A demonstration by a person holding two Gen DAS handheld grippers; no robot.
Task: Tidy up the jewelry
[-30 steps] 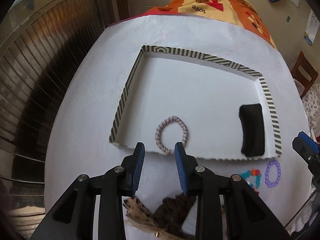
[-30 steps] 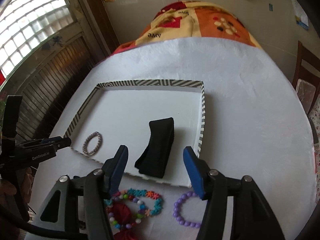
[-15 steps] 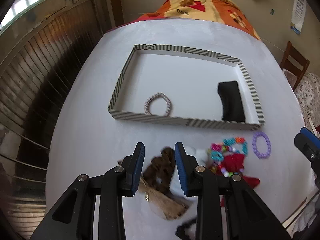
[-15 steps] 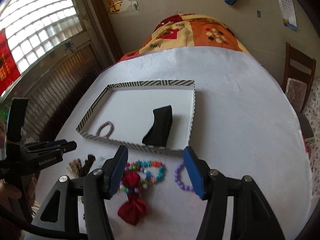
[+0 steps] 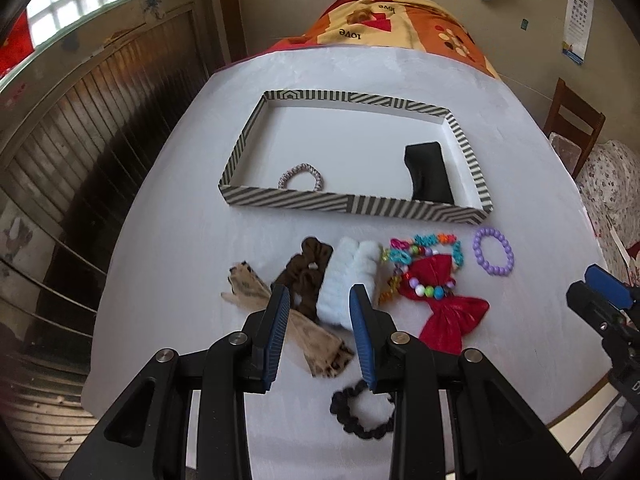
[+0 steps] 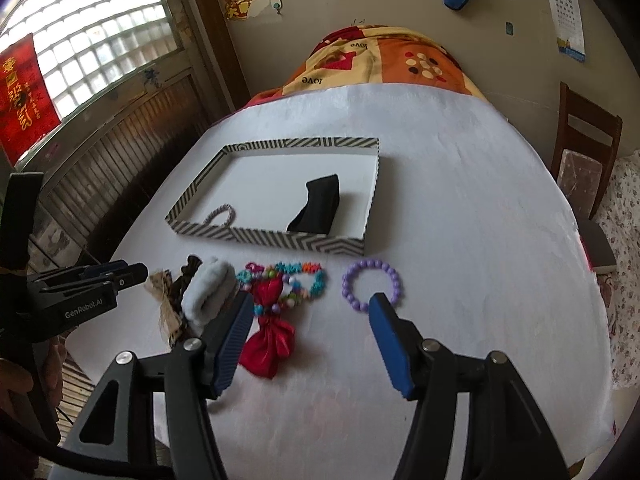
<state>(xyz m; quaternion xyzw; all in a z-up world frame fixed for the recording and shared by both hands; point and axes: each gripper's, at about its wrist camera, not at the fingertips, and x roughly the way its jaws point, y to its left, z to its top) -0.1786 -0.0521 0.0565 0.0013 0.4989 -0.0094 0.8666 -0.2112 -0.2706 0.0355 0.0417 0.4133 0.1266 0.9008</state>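
A striped tray (image 5: 352, 209) (image 6: 280, 238) on the white table holds a braided bracelet (image 5: 300, 176) (image 6: 219, 216) and a black band (image 5: 428, 176) (image 6: 318, 210). In front of it lie a leopard hair tie (image 5: 272, 312), a brown scrunchie (image 5: 308, 276), a pale blue scrunchie (image 5: 350, 276) (image 6: 208, 292), colourful bead bracelets (image 5: 424, 248) (image 6: 288, 276), a red bow (image 5: 444, 308) (image 6: 270, 336), a purple bead bracelet (image 5: 494, 257) (image 6: 372, 285) and a black hair tie (image 5: 360, 416). My left gripper (image 5: 318, 300) is open and empty above the scrunchies. My right gripper (image 6: 310, 304) is open and empty above the bow.
The white table (image 6: 460, 208) ends in an orange patterned cloth (image 6: 380, 60) at the far side. A wooden chair (image 6: 584, 152) stands at the right. A wooden panelled wall (image 5: 80, 128) with a window is at the left.
Both grippers have pulled back and up from the tray toward the near table edge. The loose items in front of the tray have come into view. Both stay open.
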